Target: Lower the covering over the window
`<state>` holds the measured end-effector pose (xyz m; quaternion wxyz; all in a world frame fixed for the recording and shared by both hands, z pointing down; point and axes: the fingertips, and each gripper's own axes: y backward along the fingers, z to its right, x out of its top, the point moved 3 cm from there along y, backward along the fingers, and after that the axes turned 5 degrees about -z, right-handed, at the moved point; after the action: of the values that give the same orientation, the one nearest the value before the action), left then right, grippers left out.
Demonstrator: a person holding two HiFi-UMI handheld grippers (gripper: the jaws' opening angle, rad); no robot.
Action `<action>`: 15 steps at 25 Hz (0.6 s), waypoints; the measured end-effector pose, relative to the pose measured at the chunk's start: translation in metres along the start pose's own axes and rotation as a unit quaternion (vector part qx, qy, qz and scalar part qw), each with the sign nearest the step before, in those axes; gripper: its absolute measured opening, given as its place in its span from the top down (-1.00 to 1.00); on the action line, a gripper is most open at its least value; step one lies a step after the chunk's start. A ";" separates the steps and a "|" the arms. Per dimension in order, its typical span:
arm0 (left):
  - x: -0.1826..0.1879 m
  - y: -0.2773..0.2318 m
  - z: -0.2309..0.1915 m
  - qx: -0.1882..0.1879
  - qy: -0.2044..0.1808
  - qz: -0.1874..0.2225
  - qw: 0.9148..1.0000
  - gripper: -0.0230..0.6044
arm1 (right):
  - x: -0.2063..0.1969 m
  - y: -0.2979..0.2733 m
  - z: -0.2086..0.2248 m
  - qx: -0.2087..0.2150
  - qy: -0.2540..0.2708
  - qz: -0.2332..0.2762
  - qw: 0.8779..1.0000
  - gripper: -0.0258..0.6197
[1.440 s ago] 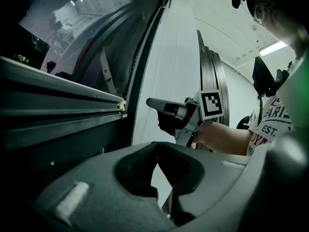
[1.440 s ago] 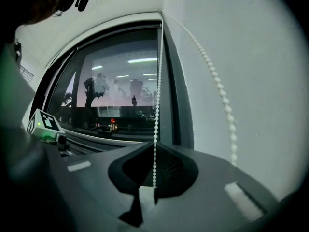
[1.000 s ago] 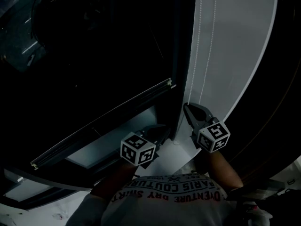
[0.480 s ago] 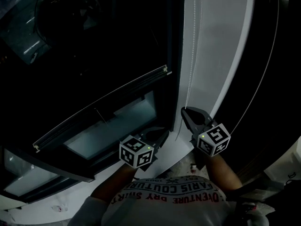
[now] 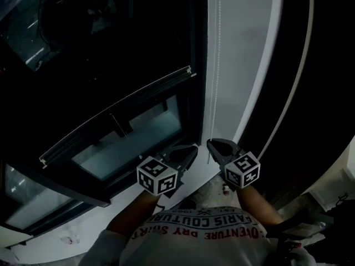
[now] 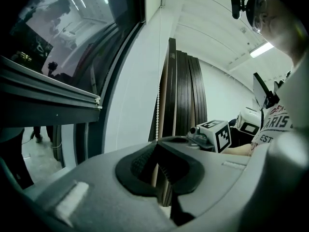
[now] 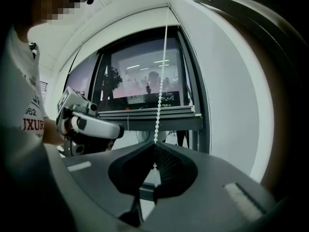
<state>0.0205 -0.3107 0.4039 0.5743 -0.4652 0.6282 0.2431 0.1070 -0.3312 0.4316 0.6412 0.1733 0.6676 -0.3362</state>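
Note:
The window covering is a dark blind; its bottom rail crosses the dark glass on a slant, and also shows as rail and rail. A white bead chain hangs along the white frame beside the window. My right gripper is shut on this chain: the chain runs down into its closed tips and a bit shows below them. My left gripper is shut just left of it. The chain ends in line with those tips, and I see nothing between the pads.
A stack of dark vertical slats stands right of the white frame strip. A pale sill runs under the window. The person's printed shirt fills the lower edge of the head view.
In the head view both grippers have shifted left and slightly down, the right one still on the chain. More lit glass shows under the blind's rail.

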 end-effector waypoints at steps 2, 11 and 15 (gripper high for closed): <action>0.002 0.001 0.008 -0.007 -0.009 0.005 1.000 0.92 | -0.014 0.002 -0.010 0.008 -0.001 -0.016 1.000 0.90; 0.028 -0.001 0.025 -0.028 -0.040 0.027 0.998 0.91 | -0.052 0.003 -0.046 0.042 -0.010 -0.059 0.997 0.90; 0.045 -0.003 0.028 -0.044 -0.052 0.037 0.997 0.68 | -0.052 0.004 -0.049 0.045 -0.015 -0.064 0.997 0.90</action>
<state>0.0413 -0.3029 0.3555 0.5755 -0.4537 0.6030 0.3152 0.0797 -0.2853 0.4792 0.6196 0.1543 0.6520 -0.4089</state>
